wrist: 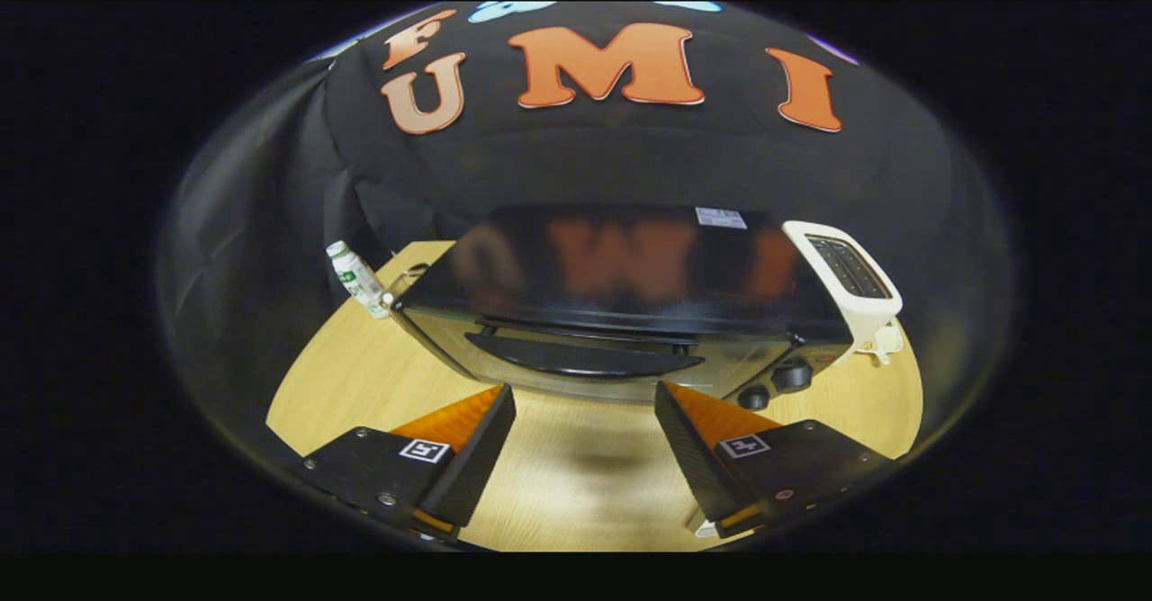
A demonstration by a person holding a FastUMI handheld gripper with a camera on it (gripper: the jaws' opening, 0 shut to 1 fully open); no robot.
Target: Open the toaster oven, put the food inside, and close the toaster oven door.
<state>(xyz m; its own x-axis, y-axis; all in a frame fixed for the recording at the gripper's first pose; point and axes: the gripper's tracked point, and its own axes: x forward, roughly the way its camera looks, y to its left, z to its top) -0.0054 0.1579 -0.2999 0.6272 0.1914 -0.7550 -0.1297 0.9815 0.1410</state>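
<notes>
The gripper [585, 399] hung above the pale wooden desk [576, 484], its two fingers spread wide apart with nothing between them but bare desk and a soft shadow. Each finger showed a black pad face, an orange side and a small square marker on top. The toaster oven [621, 313] stood at twelve o'clock from the fingers, just ahead of their tips, and was not touched by them. It was a black box with a glossy top that mirrored the booth wall, and a small white label sat near its back right corner. Its glass door [585, 363] was shut, with a dark curved handle [580, 356] running across the front below the top edge. Two round black knobs [774, 383] sat on the front at about two o'clock from the gripper, beside the door. A white slot toaster [850, 282] stood against the oven's right side, further out at two o'clock. At ten o'clock, by the oven's left rear corner, a small white bottle [357, 279] with green print stood tilted near the desk's edge.
</notes>
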